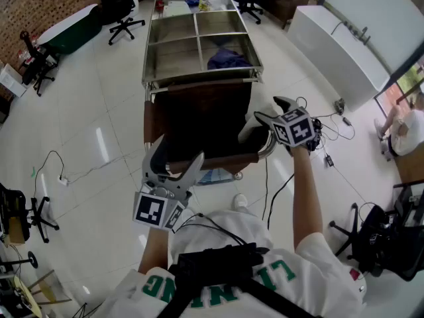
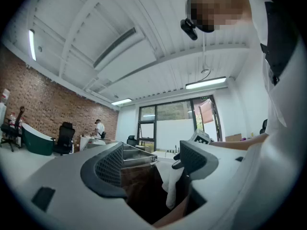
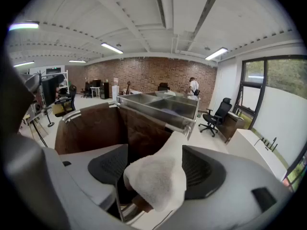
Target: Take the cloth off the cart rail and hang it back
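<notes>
A white cloth [image 1: 252,130] hangs over the right side rail [image 1: 266,149] of the steel cart's [image 1: 199,79] brown bag [image 1: 202,121]. My right gripper [image 1: 273,111] is at that cloth with its jaws wide open. In the right gripper view the cloth [image 3: 158,186] lies between the pads, close to the right one, and my right gripper [image 3: 156,166] does not squeeze it. My left gripper [image 1: 173,161] hovers open and empty over the bag's near left edge. In the left gripper view, beyond my left gripper [image 2: 153,164], the bag [image 2: 139,186] and the cloth [image 2: 170,186] show.
The cart's trays hold a blue cloth [image 1: 228,59] and small items at the far end. Office chairs [image 1: 122,12] stand behind it, a white counter [image 1: 338,45] to the right. Cables [image 1: 331,134] run over the floor. A person [image 3: 193,86] stands far back.
</notes>
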`<state>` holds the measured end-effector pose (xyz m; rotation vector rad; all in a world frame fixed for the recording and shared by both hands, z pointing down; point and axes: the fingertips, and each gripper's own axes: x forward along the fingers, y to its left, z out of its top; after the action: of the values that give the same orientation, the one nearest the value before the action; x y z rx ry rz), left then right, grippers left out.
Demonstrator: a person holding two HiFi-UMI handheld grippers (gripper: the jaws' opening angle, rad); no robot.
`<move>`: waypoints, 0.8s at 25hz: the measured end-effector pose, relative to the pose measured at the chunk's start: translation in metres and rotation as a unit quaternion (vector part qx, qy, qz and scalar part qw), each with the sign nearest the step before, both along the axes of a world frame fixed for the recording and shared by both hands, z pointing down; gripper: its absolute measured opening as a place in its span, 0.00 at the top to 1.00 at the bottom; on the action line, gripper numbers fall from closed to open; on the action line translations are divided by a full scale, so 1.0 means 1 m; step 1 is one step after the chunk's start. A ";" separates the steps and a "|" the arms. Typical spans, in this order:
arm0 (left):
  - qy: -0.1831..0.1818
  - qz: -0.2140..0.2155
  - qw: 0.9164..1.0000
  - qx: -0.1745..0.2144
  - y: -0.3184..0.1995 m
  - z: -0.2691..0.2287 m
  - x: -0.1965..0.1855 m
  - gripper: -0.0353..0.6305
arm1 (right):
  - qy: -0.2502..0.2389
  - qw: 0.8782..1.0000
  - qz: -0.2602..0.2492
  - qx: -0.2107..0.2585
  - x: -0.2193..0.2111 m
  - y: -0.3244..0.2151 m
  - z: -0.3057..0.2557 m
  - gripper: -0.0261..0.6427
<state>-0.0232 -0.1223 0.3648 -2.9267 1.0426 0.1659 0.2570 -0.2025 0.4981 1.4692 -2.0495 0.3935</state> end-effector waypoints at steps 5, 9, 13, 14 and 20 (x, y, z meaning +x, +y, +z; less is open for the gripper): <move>0.003 -0.014 1.000 -0.004 0.002 0.003 -0.012 0.40 | 0.032 0.998 0.027 -0.048 0.019 -0.004 0.025 0.48; 0.005 -0.020 1.000 -0.008 0.005 0.005 -0.018 0.40 | 0.074 0.995 0.038 -0.059 0.025 0.002 0.031 0.60; 0.006 -0.024 1.000 -0.007 0.008 0.004 -0.020 0.40 | 0.087 0.994 0.048 -0.047 0.028 0.005 0.031 0.65; 0.006 -0.024 1.000 -0.007 0.009 0.004 -0.021 0.40 | 0.087 0.994 0.047 -0.041 0.027 0.005 0.029 0.66; 0.036 -0.026 0.999 -0.017 0.011 -0.004 -0.026 0.40 | 0.063 0.996 0.055 -0.008 0.017 0.006 0.010 0.78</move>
<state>-0.0492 -0.1117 0.3604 -2.9396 1.1423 0.2560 0.2744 -0.1966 0.5083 1.5606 -1.8694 0.3509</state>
